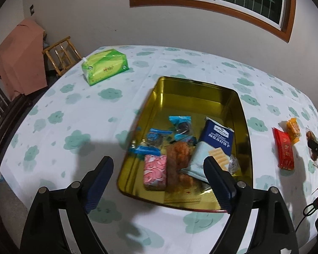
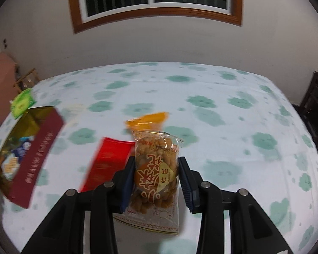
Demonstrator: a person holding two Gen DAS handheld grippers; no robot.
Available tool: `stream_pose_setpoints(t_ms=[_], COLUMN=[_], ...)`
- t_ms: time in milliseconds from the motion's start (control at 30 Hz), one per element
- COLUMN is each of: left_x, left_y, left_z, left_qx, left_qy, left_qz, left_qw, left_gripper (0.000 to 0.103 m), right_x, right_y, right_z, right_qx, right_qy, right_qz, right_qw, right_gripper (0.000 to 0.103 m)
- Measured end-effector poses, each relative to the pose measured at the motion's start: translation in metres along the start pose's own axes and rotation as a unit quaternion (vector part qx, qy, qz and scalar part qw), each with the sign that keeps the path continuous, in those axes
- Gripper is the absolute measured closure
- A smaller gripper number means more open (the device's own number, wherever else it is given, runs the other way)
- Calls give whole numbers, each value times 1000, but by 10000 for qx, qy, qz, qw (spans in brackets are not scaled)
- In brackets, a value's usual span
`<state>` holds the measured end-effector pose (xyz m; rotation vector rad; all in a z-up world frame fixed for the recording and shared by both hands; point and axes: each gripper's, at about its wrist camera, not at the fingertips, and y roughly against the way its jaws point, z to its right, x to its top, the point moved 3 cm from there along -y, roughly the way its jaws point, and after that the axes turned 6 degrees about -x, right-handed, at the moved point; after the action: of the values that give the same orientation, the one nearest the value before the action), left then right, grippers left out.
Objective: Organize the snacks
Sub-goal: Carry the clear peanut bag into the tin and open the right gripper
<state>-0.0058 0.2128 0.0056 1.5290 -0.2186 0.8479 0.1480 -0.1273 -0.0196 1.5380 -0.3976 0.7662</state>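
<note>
Left wrist view: the left gripper (image 1: 159, 173) stood released, its black jaws with blue pads spread wide and holding nothing, poised over the near end of the gold rectangular metal tin (image 1: 201, 97). Only this view showed the tin's contents: a pink patterned packet (image 1: 155, 172), an orange-brown clear-wrapped snack (image 1: 177, 160), two blue-wrapped dark cookies (image 1: 180, 127), and a navy-and-pale-blue cracker bag (image 1: 209, 146). To the far left lay a green tissue pack (image 1: 105, 66) on the white tablecloth with teal cloud print (image 1: 74, 116).

Right wrist view: the right gripper (image 2: 156, 180) was clenched on a clear bag of golden-brown fried twists (image 2: 156, 169), its pads pressing both sides. Just beyond lay a red flat packet (image 2: 108, 160) and an orange packet (image 2: 147, 121); the tin's dark red outer wall showed, blurred, at far left.
</note>
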Motion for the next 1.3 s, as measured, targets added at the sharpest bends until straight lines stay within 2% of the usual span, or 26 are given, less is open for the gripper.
stream_pose_setpoints(t_ms=[367,600,900,1300], left_x=[-8,-16,-23,-32], left_y=[17,20,18,17], left_z=[-39,-65,-80,-89], left_qx=[137,249,363,505], left_qy=[464,736,874,894], left_qz=[60,9,-72,-169], left_qw=[9988,9970,9955,9946], left_gripper=[16,16,16,16], right_x=[13,9,-12,-20], right_y=[26,39,38,22], right_z=[-114,-184,-234,-252], right_qx=[1224,1696,1842,1842], right_qy=[399,872,1339,1464], right_qz=[-37,-68,-216,-367], right_qw=[9917,9816,9735,9712], right_gripper=[63,63,63,63])
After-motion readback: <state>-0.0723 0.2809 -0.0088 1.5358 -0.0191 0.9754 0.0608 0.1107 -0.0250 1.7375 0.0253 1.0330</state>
